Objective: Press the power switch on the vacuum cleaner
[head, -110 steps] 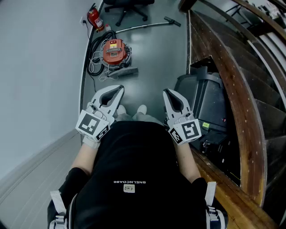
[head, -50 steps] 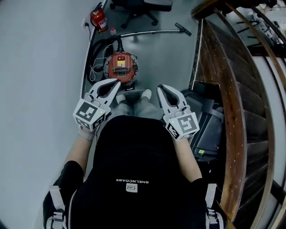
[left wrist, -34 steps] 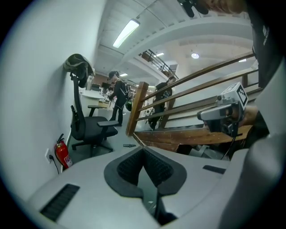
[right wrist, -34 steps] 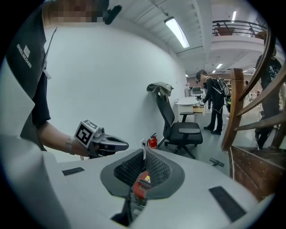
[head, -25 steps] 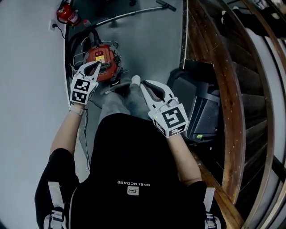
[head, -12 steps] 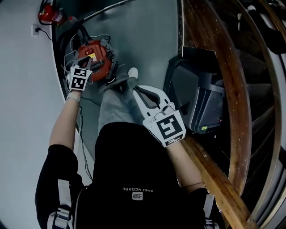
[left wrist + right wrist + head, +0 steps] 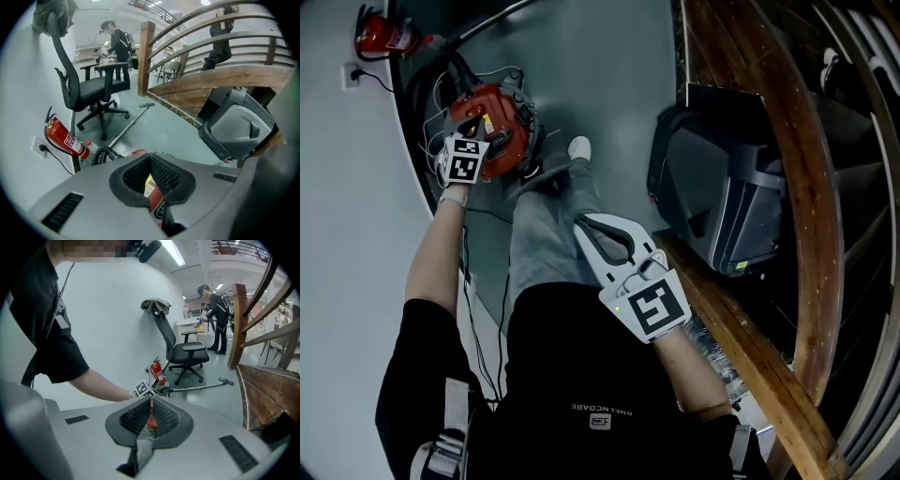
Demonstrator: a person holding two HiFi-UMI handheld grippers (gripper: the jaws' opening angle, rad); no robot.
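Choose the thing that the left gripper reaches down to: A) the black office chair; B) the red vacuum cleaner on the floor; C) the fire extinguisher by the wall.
B: in the head view the left gripper sits over the red vacuum cleaner, apart from the fire extinguisher.

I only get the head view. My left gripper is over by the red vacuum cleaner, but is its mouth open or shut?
Observer: Shut. In the left gripper view the left gripper has its tips together, and the red vacuum cleaner shows through the hole behind them.
Operator: What about my other one?
Observer: The right gripper view shows the right gripper shut too, with nothing in it.
Operator: Is there stuff past the vacuum?
Observer: Yes, a black office chair stands beyond the fire extinguisher, outside your picture.
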